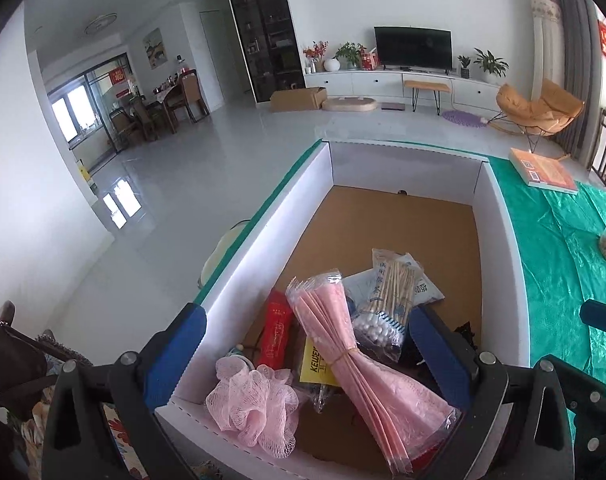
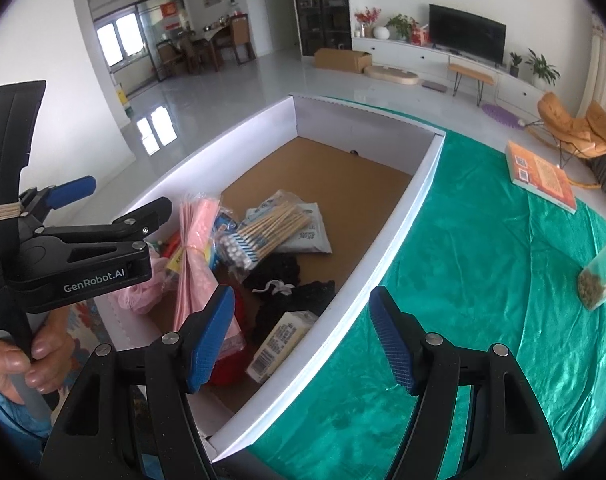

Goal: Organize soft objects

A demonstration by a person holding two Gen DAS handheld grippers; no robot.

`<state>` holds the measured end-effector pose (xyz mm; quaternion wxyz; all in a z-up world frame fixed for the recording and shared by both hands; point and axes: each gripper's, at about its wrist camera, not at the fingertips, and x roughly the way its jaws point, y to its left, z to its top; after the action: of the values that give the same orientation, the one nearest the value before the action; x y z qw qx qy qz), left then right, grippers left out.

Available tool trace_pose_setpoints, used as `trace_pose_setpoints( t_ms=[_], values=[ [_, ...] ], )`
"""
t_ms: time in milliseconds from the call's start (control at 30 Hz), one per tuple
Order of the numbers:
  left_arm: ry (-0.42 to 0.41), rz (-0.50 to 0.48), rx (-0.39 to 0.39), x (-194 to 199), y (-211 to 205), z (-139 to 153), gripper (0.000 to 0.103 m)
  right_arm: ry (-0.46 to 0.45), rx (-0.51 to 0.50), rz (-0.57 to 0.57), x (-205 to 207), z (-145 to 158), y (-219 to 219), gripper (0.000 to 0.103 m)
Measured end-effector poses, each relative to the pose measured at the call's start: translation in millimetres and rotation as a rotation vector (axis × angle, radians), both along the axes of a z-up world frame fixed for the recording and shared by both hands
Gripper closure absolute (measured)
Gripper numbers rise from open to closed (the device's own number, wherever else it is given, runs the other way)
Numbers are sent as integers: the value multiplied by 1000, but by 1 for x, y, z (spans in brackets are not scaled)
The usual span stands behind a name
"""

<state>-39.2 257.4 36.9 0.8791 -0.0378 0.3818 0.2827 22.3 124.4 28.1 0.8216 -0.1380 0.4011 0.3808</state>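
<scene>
**Cardboard, Cellophane and Shiny Cloth**

The box (image 1: 499, 208) is smooth matt white card on its walls, with a plain brown cardboard floor. Inside, the pink mesh puff (image 1: 251, 404) is open, ruffled netting. The pink paper bundle (image 1: 355, 360) and the cotton swabs (image 1: 391, 300), with their wooden sticks, sit in glossy, crinkled clear plastic wrap. The black lace cloth (image 2: 287, 280) looks soft and matt. The table cloth (image 2: 483, 248) is green, satiny and creased, catching highlights. Both grippers are matt black plastic with metal pins; their fingers (image 2: 211, 336) carry blue, finely ribbed pads. The floor (image 1: 207, 140) is mirror-glossy tile.
</scene>
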Motion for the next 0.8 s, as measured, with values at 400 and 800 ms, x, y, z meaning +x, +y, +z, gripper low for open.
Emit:
trace_pose_setpoints(
  t_ms=[400, 800],
  values=[
    [-29, 15, -6, -7, 3, 7, 2, -6, -21, 17, -5, 1, 11, 30],
    [-37, 26, -3, -9, 5, 8, 2, -9, -22, 26, -9, 1, 14, 30]
  ],
)
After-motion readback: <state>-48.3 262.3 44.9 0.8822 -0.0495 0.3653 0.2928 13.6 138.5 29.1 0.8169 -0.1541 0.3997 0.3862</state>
